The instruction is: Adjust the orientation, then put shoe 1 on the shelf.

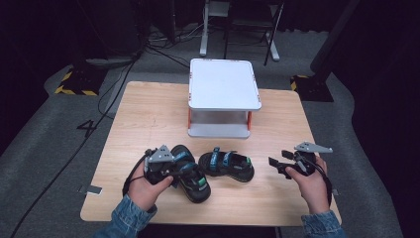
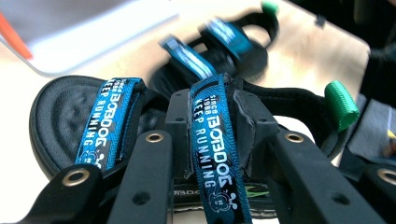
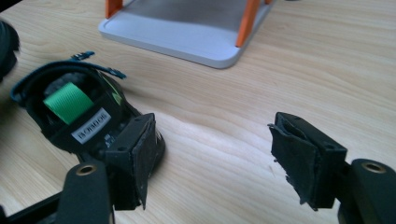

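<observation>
Two black sandals with blue printed straps lie on the wooden table (image 1: 148, 114). My left gripper (image 1: 181, 166) sits over the nearer left sandal (image 1: 197, 186). In the left gripper view the left gripper (image 2: 212, 106) is shut on that sandal's blue ankle strap (image 2: 215, 154), pads pressed against both sides of it. The second sandal (image 1: 227, 166) lies just to the right, blurred behind the held one (image 2: 224, 46). My right gripper (image 1: 277, 165) hovers to the right of it, open with nothing between its jaws (image 3: 215, 140). That sandal's heel with its green tab (image 3: 70, 102) lies by the left jaw.
A white two-level stand with orange posts (image 1: 223, 84) occupies the table's far middle; its lower shelf (image 3: 187, 42) lies ahead of the right gripper. Bare wood stretches to the right of the stand. Cables and chair legs are on the grey floor beyond.
</observation>
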The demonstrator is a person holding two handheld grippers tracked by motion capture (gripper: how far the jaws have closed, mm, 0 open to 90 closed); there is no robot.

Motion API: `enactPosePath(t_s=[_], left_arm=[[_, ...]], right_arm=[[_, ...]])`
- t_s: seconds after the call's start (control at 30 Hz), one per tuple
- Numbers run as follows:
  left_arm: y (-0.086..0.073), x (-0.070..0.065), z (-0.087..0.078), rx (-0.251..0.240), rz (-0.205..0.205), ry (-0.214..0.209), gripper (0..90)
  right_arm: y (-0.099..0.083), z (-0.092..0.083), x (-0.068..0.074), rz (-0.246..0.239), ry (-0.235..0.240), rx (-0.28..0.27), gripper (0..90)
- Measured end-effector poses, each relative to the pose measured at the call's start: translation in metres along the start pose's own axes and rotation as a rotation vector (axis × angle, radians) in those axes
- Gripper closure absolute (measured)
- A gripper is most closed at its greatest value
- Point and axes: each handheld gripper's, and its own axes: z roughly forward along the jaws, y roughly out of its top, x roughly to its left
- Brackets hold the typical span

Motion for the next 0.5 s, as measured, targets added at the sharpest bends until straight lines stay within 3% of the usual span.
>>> enactPosePath(t_s=[0.03, 0.3, 0.5], left_arm=[[0.004, 0.008, 0.0, -0.027, -0.012, 0.007, 69.3], [0.029, 0.039, 0.005, -0.103, -0.009, 0.03, 69.3], [0.044, 0.059, 0.017, -0.138, -0.02, 0.003, 69.3]], right_arm=[[-0.002, -0.002, -0.002, 0.005, -0.01, -0.001, 32.0], [-0.02, -0.026, -0.008, 0.041, -0.064, -0.006, 32.0], [-0.037, -0.041, -0.011, 0.075, -0.11, 0.0, 32.0]])
